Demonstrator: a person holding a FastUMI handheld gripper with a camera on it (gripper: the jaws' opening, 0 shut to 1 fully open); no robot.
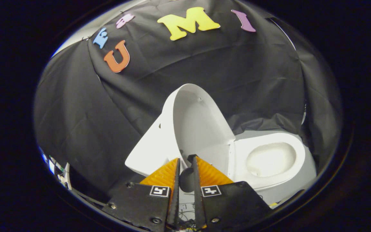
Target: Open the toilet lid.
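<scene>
The white toilet lid point(198, 122) stands raised, hinged up from the bowl and leaning toward the black cloth wall. Beside it, the seat point(298, 151) lies flat around the open bowl point(269, 159). My gripper point(185, 159) is just short of the lid's lower part near the hinge. Its fingers are drawn close together with only a narrow slit between them, and nothing is held in that slit. The fingertips point(177, 161) do not press on the lid.
The toilet's white body point(147, 151) extends behind the lid toward the cloth wall. Black cloth point(85, 122) hangs close around the toilet on all sides. Some cables and small gear point(58, 170) lie off to the side of the fingers.
</scene>
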